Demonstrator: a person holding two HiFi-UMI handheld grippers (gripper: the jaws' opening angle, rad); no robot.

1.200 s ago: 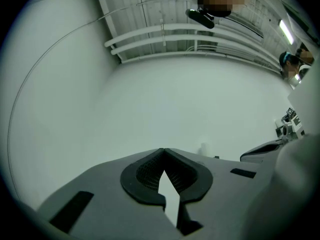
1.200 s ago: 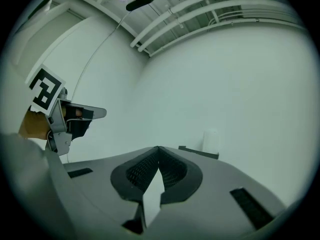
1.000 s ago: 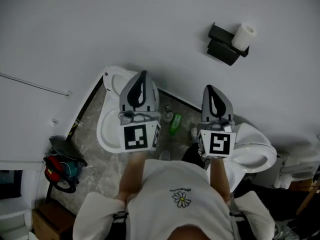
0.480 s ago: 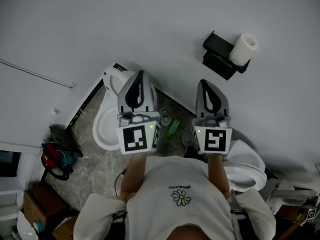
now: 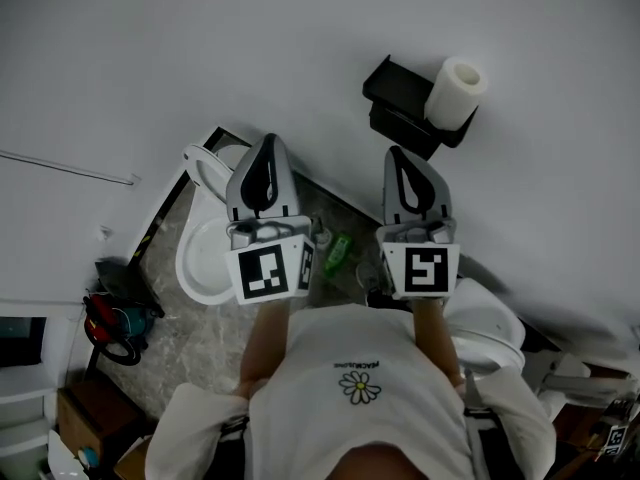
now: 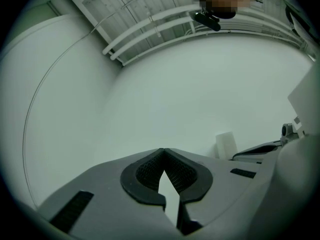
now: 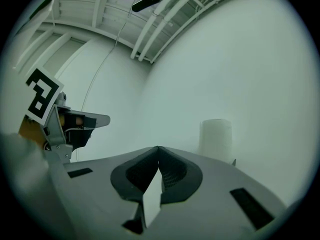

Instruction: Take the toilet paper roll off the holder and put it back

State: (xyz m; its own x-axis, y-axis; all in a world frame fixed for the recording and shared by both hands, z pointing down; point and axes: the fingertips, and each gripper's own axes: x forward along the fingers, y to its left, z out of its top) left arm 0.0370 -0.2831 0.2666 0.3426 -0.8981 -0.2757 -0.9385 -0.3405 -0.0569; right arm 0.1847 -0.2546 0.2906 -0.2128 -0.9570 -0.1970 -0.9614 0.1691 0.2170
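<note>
A white toilet paper roll (image 5: 453, 91) sits on a black holder (image 5: 400, 113) fixed to the white wall, upper right in the head view. The right gripper view shows the roll (image 7: 216, 138) just right of the jaw tips, and the left gripper view shows it (image 6: 226, 145) small and far right. My right gripper (image 5: 402, 154) is shut with nothing in it, its tips just below and left of the holder. Level with it on the left, my left gripper (image 5: 268, 140) is also shut and holds nothing.
A white toilet (image 5: 480, 323) stands below the right gripper, and a white squat pan (image 5: 205, 253) lies left on the marble floor. A green bottle (image 5: 339, 255) stands between the grippers. A red and black object (image 5: 108, 328) lies at the lower left.
Both grippers have risen toward the wall, and the roll and holder now sit closer to the right gripper's tips. The jaws stayed shut throughout.
</note>
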